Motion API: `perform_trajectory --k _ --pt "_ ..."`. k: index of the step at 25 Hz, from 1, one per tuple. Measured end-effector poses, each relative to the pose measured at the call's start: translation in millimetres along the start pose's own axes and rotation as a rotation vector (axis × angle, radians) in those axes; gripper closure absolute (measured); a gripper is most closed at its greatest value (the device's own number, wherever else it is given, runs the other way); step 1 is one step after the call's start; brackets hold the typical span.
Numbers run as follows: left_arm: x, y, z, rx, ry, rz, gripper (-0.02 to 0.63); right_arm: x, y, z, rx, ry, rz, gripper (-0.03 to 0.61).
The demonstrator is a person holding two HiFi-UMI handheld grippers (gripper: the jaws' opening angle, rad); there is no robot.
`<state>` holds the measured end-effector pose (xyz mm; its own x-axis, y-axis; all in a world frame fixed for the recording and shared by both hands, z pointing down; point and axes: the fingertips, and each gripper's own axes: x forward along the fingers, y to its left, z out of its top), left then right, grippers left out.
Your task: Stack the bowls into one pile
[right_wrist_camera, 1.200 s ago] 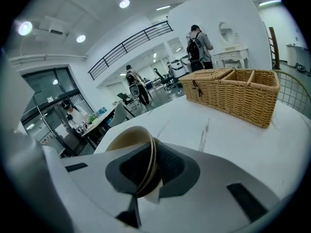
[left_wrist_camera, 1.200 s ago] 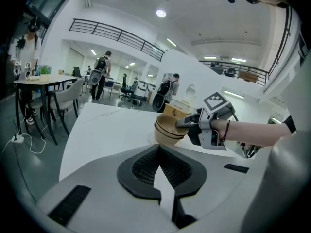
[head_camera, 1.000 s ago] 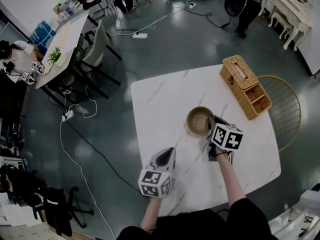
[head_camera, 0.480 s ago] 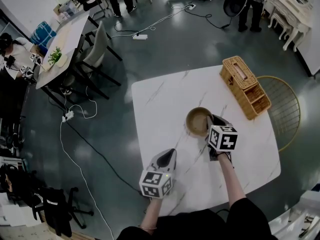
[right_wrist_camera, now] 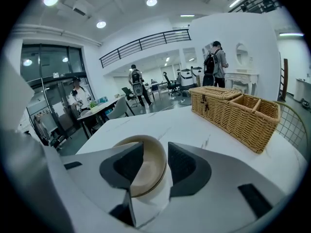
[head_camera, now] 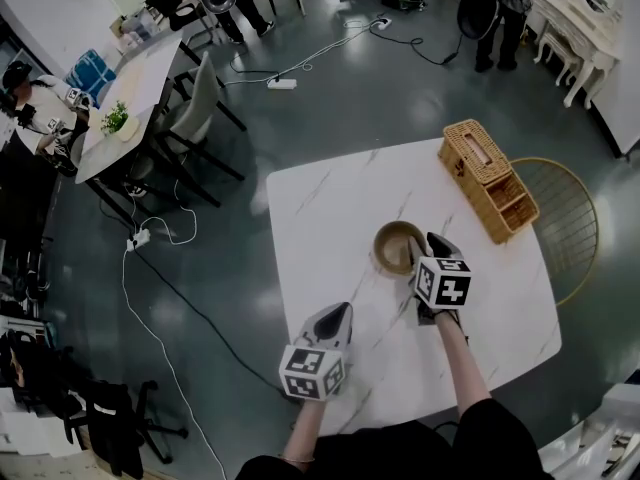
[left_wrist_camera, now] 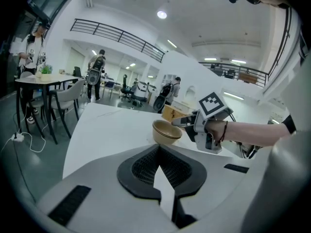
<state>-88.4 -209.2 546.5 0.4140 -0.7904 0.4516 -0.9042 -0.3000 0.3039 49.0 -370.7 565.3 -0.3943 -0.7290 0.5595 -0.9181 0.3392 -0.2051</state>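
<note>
The bowl [head_camera: 397, 247] sits on the white marble table [head_camera: 325, 203], a little way in from the wicker basket [head_camera: 489, 174], and the right gripper [head_camera: 421, 251] is right there at its near edge. Its jaws have just been opening and now stand apart, one inside the rim and one outside, no longer pinching it. Over on the near side, well clear of the bowl, the left gripper [head_camera: 338, 313] hovers with its jaws closed together on nothing.

Probably an open-plan office: desks [head_camera: 150, 68], chairs [head_camera: 200, 93], trailing floor cables [head_camera: 141, 236]
</note>
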Motion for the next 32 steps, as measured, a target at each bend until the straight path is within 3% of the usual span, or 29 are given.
perform_trajectory --k 7,10,15,32 --pt "-13 1 4 -0.002 -0.030 0.007 0.600 -21 -2 -6 0.154 -0.035 0.022 0.458" --pt "-21 1 6 -0.003 -0.049 0.008 0.600 -35 1 -14 0.187 -0.043 0.042 0.508" --pt "-37 -8 13 0.016 -0.081 -0.007 0.600 -69 7 -22 0.204 -0.080 0.074 0.550" --pt "-101 -41 43 0.123 -0.234 -0.065 0.600 -198 68 -20 0.132 -0.268 0.355 0.554"
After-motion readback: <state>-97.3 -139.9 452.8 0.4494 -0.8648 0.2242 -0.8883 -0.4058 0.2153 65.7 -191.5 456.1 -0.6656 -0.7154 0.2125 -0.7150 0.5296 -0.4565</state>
